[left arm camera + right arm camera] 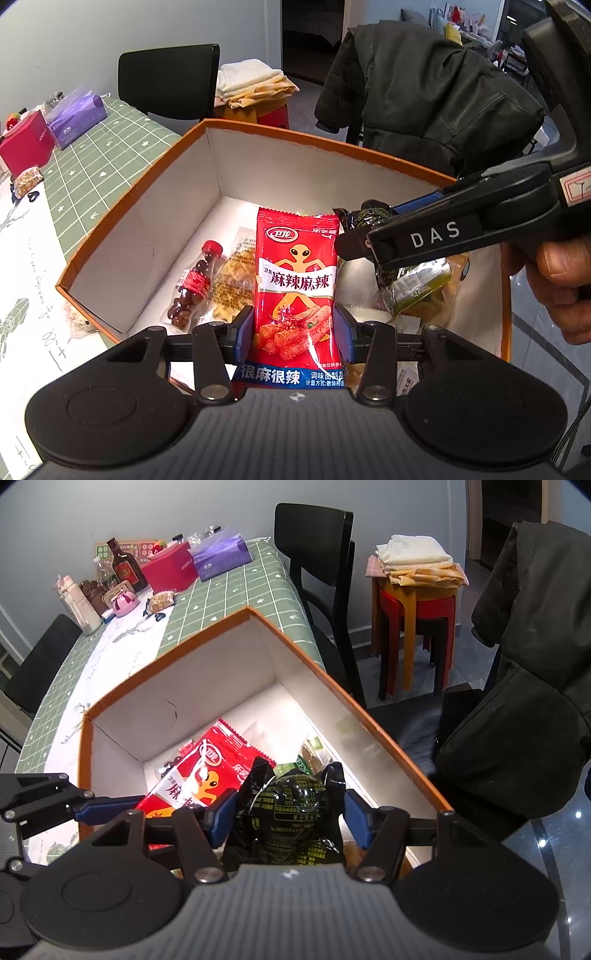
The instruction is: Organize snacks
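An orange-edged, white-lined box [207, 127] is seen; a red packet [297, 280] carries an orange alien figure; the tablecloth [236, 590] is green, white-gridded.

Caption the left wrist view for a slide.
Left gripper holds a red snack packet over the orange box.
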The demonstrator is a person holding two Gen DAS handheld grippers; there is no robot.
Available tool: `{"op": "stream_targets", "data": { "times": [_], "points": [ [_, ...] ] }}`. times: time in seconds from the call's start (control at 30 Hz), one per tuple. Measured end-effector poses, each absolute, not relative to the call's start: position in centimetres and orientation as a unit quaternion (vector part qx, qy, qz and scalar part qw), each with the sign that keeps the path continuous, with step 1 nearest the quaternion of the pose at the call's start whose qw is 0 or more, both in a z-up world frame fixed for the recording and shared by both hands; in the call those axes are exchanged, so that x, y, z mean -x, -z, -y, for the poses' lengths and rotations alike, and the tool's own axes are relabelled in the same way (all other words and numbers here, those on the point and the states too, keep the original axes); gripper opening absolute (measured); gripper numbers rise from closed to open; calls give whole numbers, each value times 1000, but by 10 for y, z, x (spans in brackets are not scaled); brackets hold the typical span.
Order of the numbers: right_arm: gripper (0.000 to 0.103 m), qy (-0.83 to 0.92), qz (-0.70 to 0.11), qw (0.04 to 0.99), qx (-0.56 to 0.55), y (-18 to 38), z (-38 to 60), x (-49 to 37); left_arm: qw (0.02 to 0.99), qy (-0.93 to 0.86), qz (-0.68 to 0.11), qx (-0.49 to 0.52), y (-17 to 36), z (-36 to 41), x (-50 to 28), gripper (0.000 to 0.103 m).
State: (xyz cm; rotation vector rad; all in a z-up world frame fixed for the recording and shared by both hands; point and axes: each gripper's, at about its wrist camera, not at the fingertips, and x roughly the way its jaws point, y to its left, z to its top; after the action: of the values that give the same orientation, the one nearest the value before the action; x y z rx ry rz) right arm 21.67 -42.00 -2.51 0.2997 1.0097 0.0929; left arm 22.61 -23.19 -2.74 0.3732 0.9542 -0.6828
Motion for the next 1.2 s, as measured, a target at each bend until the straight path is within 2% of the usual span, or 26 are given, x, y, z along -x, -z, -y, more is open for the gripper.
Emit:
{"op": "stream_targets", "data": {
  "times": [0.2, 0.27, 0.5, 0.63, 0.9, 1.0, 1.2],
  "points": [
    [63, -42, -486, 862, -139, 29, 419, -217, 816, 316, -449, -179, 29, 233, -225, 55],
    [65, -41, -486, 862, -140, 28, 418, -216, 821, 316, -443, -172, 27, 231, -225, 61],
    [66, -35, -483, 864, -140, 25, 418, -215, 826, 325, -432, -158, 17, 222, -223, 63],
    [67, -33, -473, 868, -144, 18, 420, -213, 835, 327, -417, -150, 9, 212, -219, 67],
    [67, -33, -465, 874, -135, 10, 415, -206, 857, 317, -383, -132, -13, 180, -212, 72],
    [67, -37, -461, 877, -131, 6, 411, -204, 863, 310, -376, -132, -18, 164, -207, 79],
    [68, -45, -448, 887, -106, -7, 396, -198, 864, 295, -383, -141, -11, 120, -197, 81]
  ]
}}
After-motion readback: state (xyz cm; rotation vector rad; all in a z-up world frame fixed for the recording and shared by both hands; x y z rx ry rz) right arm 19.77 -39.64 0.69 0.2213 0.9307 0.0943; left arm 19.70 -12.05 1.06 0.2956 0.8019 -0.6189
